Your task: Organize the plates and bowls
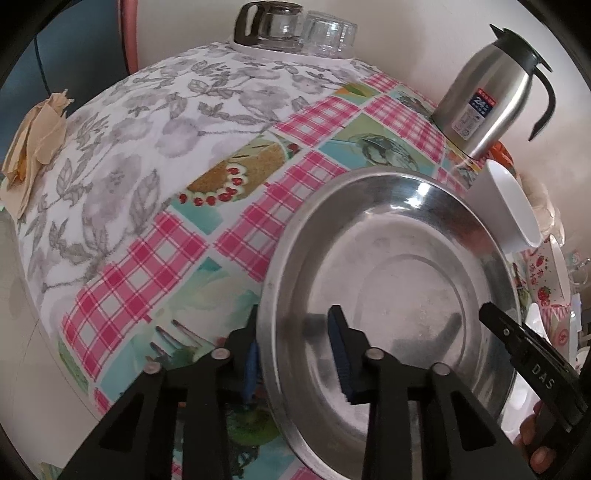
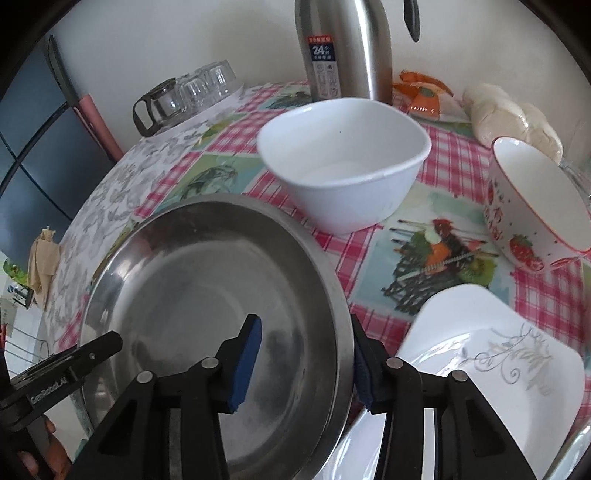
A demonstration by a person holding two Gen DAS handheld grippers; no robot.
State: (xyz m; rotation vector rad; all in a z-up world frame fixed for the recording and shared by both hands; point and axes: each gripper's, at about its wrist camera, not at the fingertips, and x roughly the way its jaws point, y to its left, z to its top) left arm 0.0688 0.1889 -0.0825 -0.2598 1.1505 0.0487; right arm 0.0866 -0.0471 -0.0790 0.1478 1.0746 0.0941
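Note:
A wide steel plate (image 1: 388,266) (image 2: 199,273) lies on the patterned tablecloth, and both grippers straddle its rim from opposite sides. My left gripper (image 1: 295,314) has one blue pad outside the left rim and the other over the plate's inside, jaws apart. My right gripper (image 2: 303,319) stands the same way at the right rim, with bare steel showing between its inner pad and the rim. Behind the plate sits a white bowl (image 2: 343,166) (image 1: 509,206). A strawberry-print bowl (image 2: 535,206) is at the right. A white square plate (image 2: 498,362) with a grey leaf print lies next to the steel plate.
A steel thermos jug (image 1: 495,92) (image 2: 347,48) stands at the back by the wall. A glass pot (image 1: 269,26) (image 2: 159,103) with upturned glasses is at the far corner. Paper napkins (image 1: 37,133) lie at the left table edge. Food bags (image 2: 509,114) rest at the back right.

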